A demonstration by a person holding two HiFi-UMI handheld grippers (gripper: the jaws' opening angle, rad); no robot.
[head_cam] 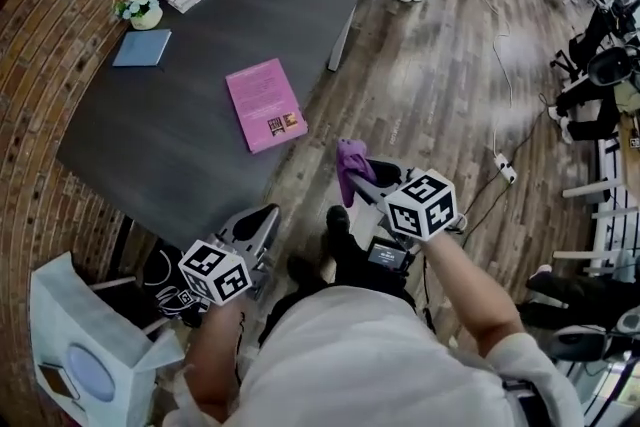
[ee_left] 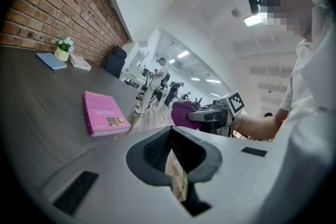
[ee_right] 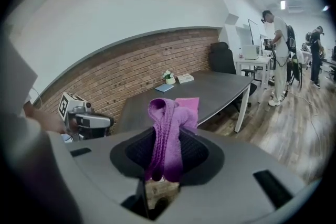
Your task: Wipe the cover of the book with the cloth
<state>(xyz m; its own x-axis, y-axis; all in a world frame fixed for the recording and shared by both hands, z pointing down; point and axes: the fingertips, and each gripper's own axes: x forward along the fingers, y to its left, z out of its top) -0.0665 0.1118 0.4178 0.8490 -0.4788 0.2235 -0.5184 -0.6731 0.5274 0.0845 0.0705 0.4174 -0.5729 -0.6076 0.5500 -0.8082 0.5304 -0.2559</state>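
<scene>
While we hold both grippers off the table (head_cam: 190, 45), the R gripper (head_cam: 362, 183) pinches the purple cloth (head_cam: 349, 163), jaws clamped on its folds. The L gripper (head_cam: 262, 219) is pressed together & empty. The pink book (head_cam: 265, 103) lies flat, closed, near the table's front edge, well apart from cloth & both grippers.

The right gripper (ee_right: 167, 159) is clamped on the purple cloth (ee_right: 167, 123), which stands folded upright between its jaws; beyond it the pink book (ee_right: 189, 104) lies on the dark table (ee_right: 220, 89); the left gripper (ee_right: 92, 122) shows lower left, before a brick wall (ee_right: 121, 73).
</scene>
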